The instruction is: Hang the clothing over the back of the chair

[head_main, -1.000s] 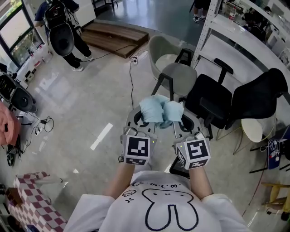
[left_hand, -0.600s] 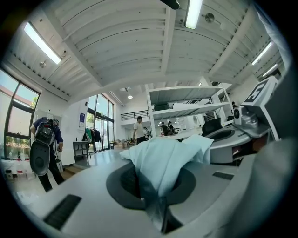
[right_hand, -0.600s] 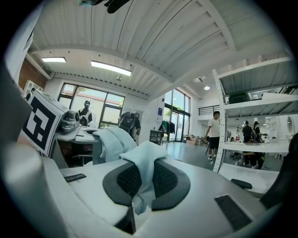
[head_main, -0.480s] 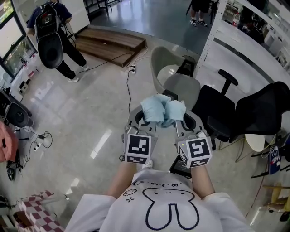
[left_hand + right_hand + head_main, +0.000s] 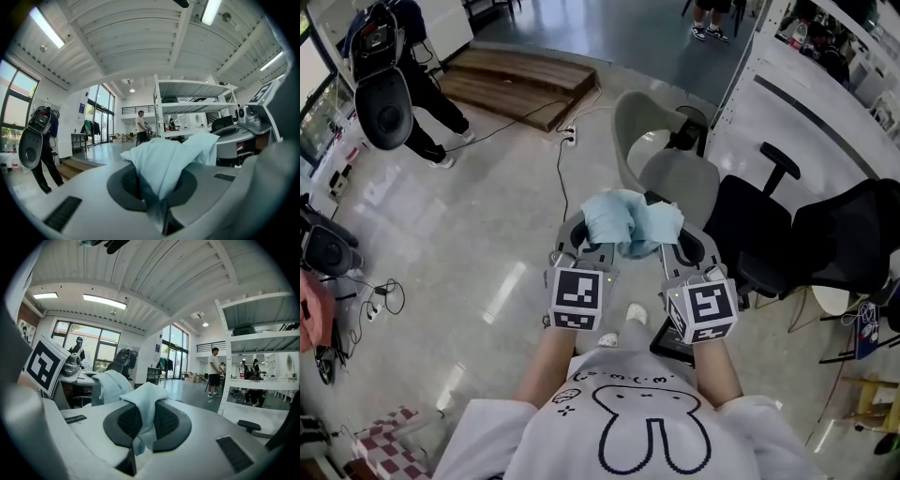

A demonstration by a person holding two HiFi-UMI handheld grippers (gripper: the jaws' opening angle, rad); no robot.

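Observation:
A bunched light blue garment (image 5: 630,219) hangs between my two grippers at chest height. My left gripper (image 5: 592,236) is shut on its left part and my right gripper (image 5: 671,240) is shut on its right part. In the left gripper view the cloth (image 5: 165,161) bulges up from between the dark pads (image 5: 123,185) of that gripper (image 5: 157,190). In the right gripper view the cloth (image 5: 143,404) is pinched the same way in that gripper (image 5: 139,427). A grey chair (image 5: 680,176) stands just beyond the garment, with a pale shell chair (image 5: 636,117) behind it.
A black office chair (image 5: 752,225) and a second black chair (image 5: 853,234) stand at the right, beside white shelving (image 5: 806,98). A person with a backpack (image 5: 389,84) stands at the far left near a wooden platform (image 5: 520,80). A cable (image 5: 561,164) runs over the glossy floor.
Both grippers have carried the garment forward together, still side by side. The grey chair and the black chairs now sit closer to them, and the person at the left has slid toward the frame's corner.

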